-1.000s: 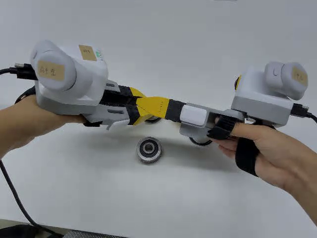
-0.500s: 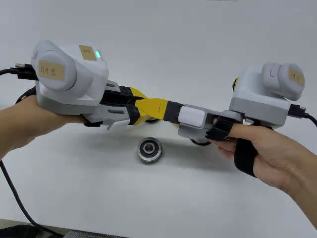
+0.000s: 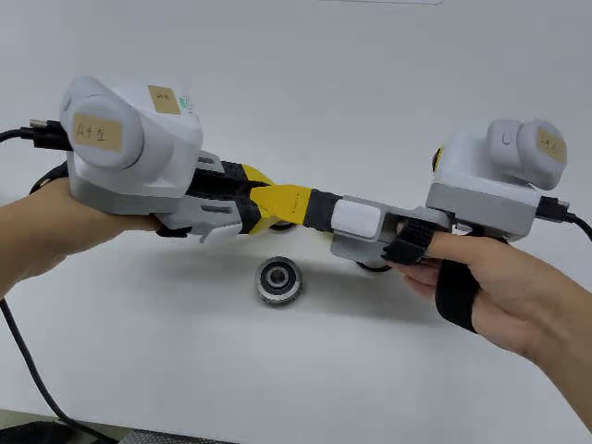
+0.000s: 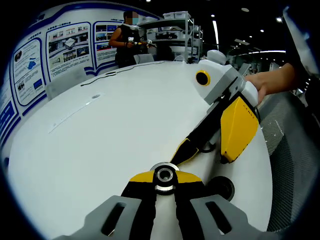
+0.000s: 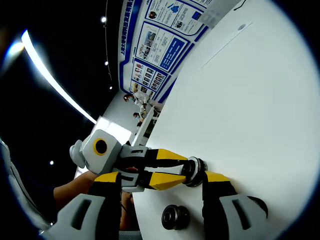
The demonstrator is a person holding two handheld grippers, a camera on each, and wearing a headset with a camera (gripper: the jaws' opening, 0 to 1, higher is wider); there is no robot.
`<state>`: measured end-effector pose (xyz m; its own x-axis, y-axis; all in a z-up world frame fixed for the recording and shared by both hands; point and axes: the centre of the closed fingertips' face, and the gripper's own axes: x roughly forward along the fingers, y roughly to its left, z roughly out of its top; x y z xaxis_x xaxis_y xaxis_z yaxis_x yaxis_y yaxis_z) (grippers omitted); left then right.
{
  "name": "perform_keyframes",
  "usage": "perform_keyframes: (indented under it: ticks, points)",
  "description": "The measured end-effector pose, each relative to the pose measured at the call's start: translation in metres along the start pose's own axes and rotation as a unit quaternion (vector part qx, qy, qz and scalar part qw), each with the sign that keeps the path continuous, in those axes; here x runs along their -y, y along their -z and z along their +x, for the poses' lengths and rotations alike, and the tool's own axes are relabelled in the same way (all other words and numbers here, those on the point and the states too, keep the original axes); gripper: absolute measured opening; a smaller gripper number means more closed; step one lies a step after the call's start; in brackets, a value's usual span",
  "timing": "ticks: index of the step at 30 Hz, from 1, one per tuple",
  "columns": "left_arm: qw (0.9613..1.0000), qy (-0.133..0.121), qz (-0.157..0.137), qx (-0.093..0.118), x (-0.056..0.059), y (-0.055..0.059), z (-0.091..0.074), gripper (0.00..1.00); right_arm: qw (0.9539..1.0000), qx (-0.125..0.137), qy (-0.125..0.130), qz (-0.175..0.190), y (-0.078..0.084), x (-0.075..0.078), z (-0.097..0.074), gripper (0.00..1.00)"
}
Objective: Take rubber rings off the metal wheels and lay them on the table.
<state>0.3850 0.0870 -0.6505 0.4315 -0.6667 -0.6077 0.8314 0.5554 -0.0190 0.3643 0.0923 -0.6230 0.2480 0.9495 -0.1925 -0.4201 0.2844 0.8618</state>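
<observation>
Metal wheel clamped in my left fingers; right fingers wide around it.

Nearest me, a loose wheel (image 3: 279, 279) with a dark outer band lies flat on the white desk (image 3: 305, 370), apart from both grippers. Beyond it, left gripper (image 4: 166, 178): yellow fingers (image 4: 142, 177) closed on a metal wheel (image 4: 165, 174), one on each side of its rim. Right gripper (image 5: 162, 179): fingers (image 5: 216, 178) spread wide, with the held wheel just inside one fingertip; contact unclear. Rubber ring on the held wheel: cannot tell.

White table (image 3: 305, 102), black-rimmed metal wheel (image 3: 279, 279) lying flat on it
</observation>
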Motion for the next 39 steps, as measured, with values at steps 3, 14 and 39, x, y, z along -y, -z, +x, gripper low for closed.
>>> perform_keyframes:
  ticks: [3, 14, 39]
  points:
    - [1.0000, 0.000, 0.001, -0.001, 0.000, 0.000, 0.000, 0.13, 1.0000, 0.002, -0.001, 0.002, 0.000, -0.001, 0.000, 0.67]
    - [1.0000, 0.000, 0.001, -0.003, 0.000, 0.000, 0.000, 0.13, 1.0000, 0.001, -0.002, 0.005, -0.001, -0.003, -0.002, 0.67]
    - [1.0000, 0.000, 0.001, -0.002, 0.000, 0.000, 0.001, 0.13, 0.9955, 0.014, 0.084, 0.042, -0.005, 0.040, -0.003, 0.13]
